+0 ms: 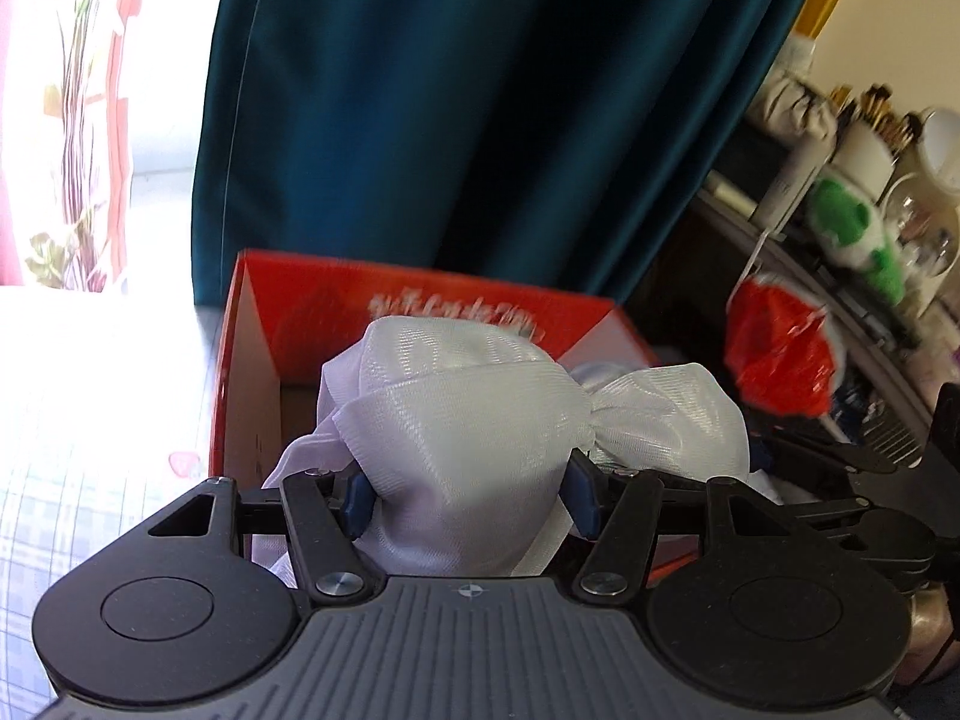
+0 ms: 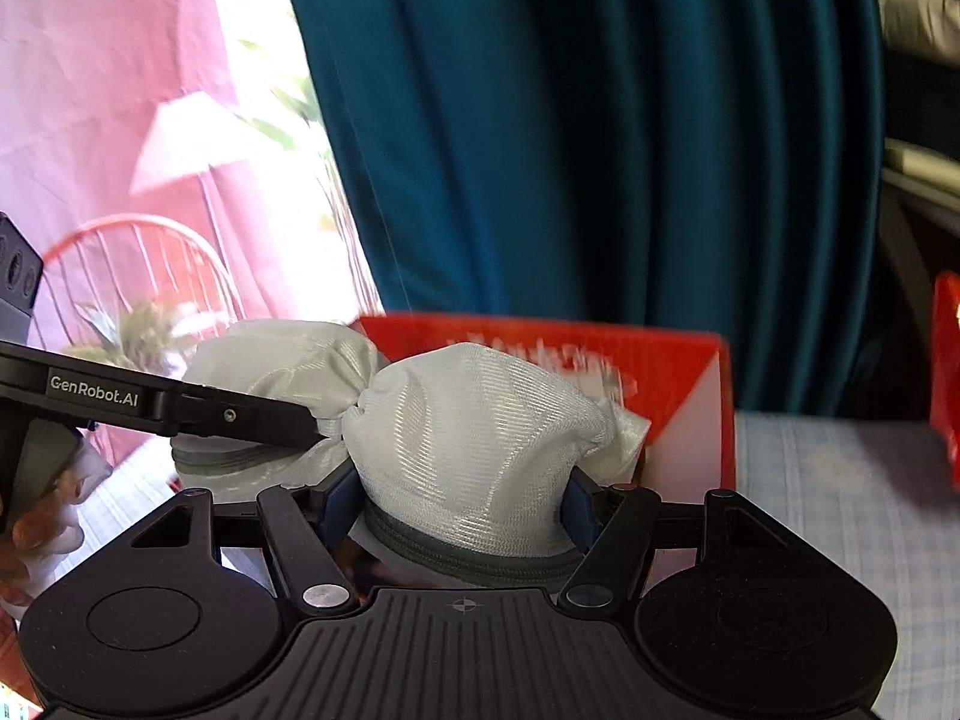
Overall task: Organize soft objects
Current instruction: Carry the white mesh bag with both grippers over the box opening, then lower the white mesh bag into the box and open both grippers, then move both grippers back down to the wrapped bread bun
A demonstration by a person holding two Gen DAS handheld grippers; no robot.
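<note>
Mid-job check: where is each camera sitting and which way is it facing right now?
Left wrist: on the left hand-held gripper, looking forward and down at the white mesh bag it clamps.
Right wrist: on the right hand-held gripper, clamping the same bag; the left gripper's finger shows.
Shared: bag, red box, teal curtain.

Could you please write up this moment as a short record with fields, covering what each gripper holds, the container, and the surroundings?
left gripper: shut on one lobe of the white mesh fabric pouch
right gripper: shut on the other lobe, above its grey zipper band
pouch shape: pinched at the middle into two puffy lobes
container: open red cardboard box on the checked tablecloth, just behind the pouch
backdrop: teal curtain
nearby: cluttered dark shelf to the right
</note>
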